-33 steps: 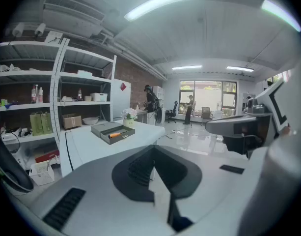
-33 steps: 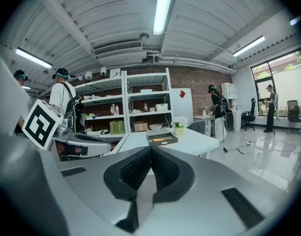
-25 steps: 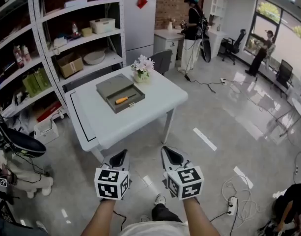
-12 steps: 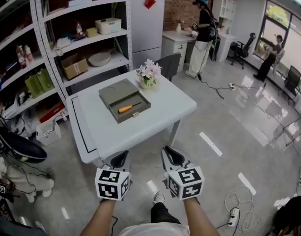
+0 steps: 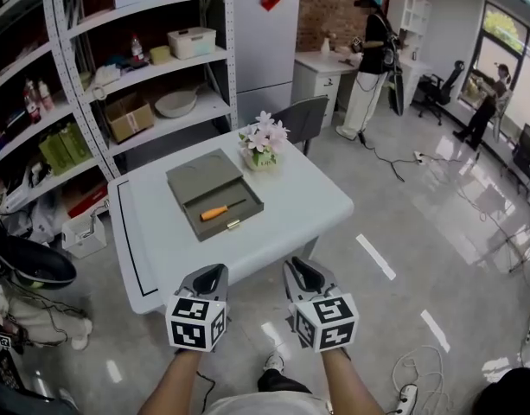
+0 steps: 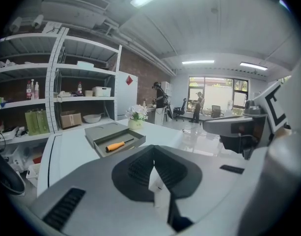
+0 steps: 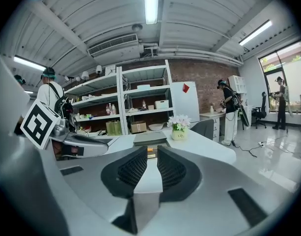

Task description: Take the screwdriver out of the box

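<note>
White counter stands on a glossy tiled floor, with a flower pot near its far edge. A grey chair stands behind it. Metal shelving at left carries a cardboard carton and a bowl, with a white refrigerator beside it

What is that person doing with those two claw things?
Someone holds a gripper in each hand, just short of the white table. On it lies an open grey box with an orange-handled screwdriver inside, not yet touched. The left gripper is shut and empty. The right gripper has just been opening its jaws a little, with nothing between them.
</note>
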A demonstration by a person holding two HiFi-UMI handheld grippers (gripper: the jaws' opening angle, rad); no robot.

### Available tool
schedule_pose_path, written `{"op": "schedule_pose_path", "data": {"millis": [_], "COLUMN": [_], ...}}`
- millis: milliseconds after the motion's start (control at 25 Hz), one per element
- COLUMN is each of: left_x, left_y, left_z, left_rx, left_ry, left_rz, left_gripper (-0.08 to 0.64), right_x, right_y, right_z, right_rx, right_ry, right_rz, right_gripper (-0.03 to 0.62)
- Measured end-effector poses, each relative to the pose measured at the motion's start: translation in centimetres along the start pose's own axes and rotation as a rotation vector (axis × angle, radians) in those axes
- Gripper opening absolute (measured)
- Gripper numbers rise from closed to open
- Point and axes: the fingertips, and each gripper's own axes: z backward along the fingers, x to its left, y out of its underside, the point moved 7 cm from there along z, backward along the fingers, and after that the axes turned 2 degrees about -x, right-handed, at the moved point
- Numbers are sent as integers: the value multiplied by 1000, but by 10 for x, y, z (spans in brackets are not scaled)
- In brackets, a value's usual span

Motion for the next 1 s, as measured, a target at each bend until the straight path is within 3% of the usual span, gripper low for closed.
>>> {"op": "schedule_pose_path", "data": {"millis": [480, 1000], "left_x": [7, 35], "left_y": [-27, -28], "left_z": [-72, -85], "left_rx": [21, 54], "left_ry": [-64, -155], "left_rz": [8, 31], "left_gripper": [5, 5], "right_x": [-68, -82], "right_y": [-16, -15], "right_z": [-57, -106], "right_rx": [16, 88], "right_ry": [-65, -212], "right_rz": [2, 66], "right_gripper": [81, 121]}}
